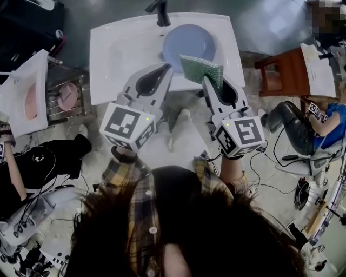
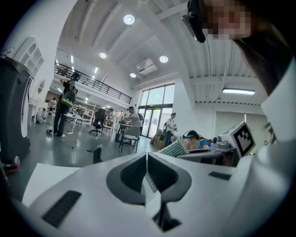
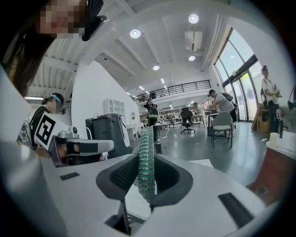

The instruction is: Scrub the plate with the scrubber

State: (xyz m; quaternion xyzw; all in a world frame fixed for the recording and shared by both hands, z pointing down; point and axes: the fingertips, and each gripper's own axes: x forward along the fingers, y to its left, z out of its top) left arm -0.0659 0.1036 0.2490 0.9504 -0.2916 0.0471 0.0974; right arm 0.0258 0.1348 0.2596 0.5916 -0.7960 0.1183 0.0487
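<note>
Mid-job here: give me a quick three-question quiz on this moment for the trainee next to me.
1. Multiple choice: what is the right gripper shut on?
A) a pink cup
B) the green scrubber
C) nothing
2. True or false: the blue plate lies on the floor beside the sink.
3. Fill in: the left gripper has its jaws ____, with nothing between them.

Key: 1 B. 2 False: the plate lies in the sink, just below the faucet. 3 together.
</note>
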